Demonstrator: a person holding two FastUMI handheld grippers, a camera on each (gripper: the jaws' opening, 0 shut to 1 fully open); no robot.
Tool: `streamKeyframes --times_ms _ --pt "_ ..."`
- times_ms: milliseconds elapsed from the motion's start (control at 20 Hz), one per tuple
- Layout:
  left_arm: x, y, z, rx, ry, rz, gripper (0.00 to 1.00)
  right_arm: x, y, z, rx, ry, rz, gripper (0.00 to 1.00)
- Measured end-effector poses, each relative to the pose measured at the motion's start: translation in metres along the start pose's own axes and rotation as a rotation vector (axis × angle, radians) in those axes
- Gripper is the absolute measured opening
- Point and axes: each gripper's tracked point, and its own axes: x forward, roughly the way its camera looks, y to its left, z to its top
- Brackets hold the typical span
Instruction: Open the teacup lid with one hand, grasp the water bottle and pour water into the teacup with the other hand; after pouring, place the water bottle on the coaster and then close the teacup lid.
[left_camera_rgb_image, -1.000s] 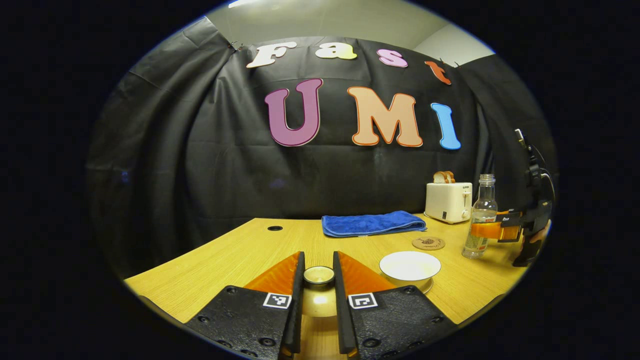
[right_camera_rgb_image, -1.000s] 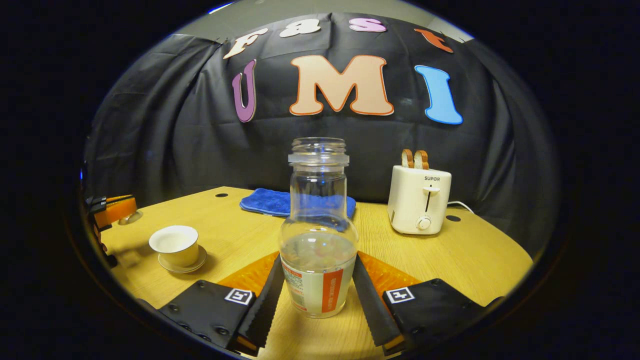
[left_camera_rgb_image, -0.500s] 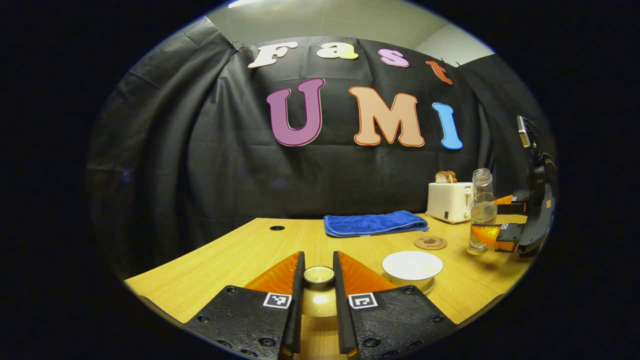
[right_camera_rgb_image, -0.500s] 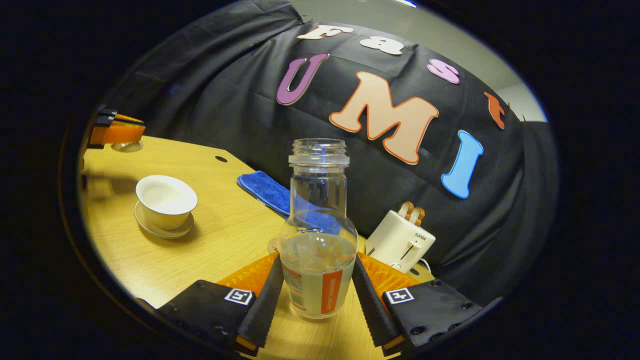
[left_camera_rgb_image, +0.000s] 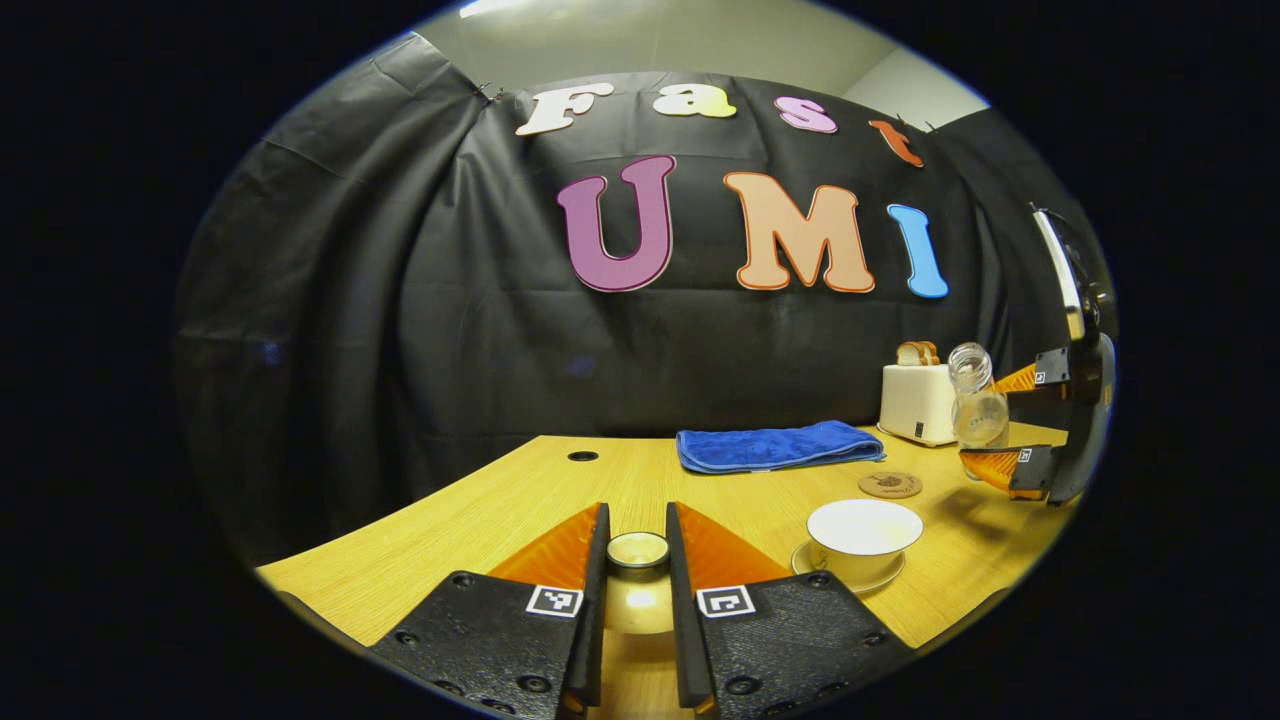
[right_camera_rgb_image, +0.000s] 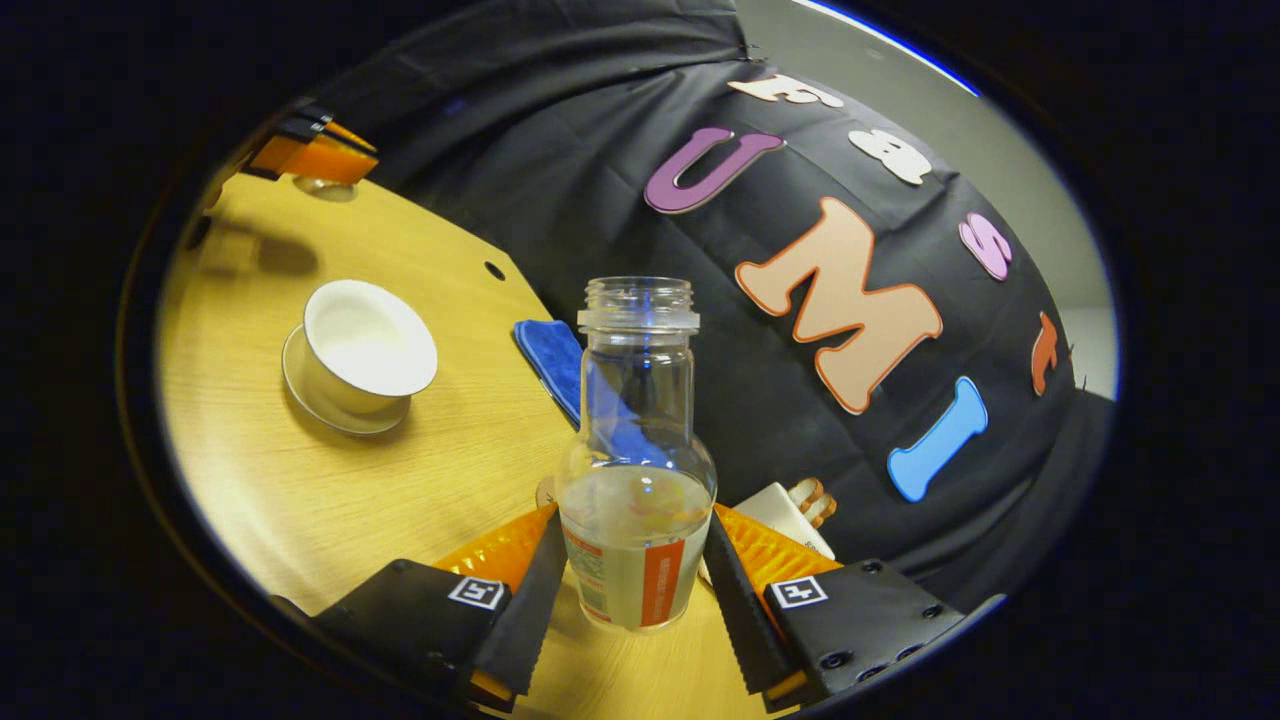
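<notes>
my left gripper (left_camera_rgb_image: 637, 590) is closed on the knob of the teacup lid (left_camera_rgb_image: 638, 552), held clear to one side so the cup stays uncovered. my right gripper (right_camera_rgb_image: 628, 585) clamps the water bottle (right_camera_rgb_image: 636, 470) around its labelled lower body, off the table (right_camera_rgb_image: 330, 480) and tipped toward the teacup (right_camera_rgb_image: 368, 345), mouth uncapped, ready for pouring i judge. the teacup sits open on its saucer (right_camera_rgb_image: 335, 412), well apart from the bottle, so i need to carry it closer. beyond, the coaster (left_camera_rgb_image: 890, 485) waits bare near the blue towel (left_camera_rgb_image: 778, 445) and the toaster (left_camera_rgb_image: 918, 403).
</notes>
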Motion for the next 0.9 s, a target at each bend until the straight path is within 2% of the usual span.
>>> streamKeyframes --times_ms 400,800,900 --pt "0.0 0.003 -0.001 -0.001 0.001 0.018 0.27 0.01 0.028 0.004 -0.304 -0.008 0.01 0.8" --pt "0.0 0.003 0.0 -0.001 0.002 0.017 0.27 0.011 0.029 0.008 -0.578 -0.036 -0.014 0.79" --pt "0.0 0.003 0.0 -0.001 0.002 0.017 0.27 0.013 0.03 0.008 -0.603 -0.038 -0.006 0.82"
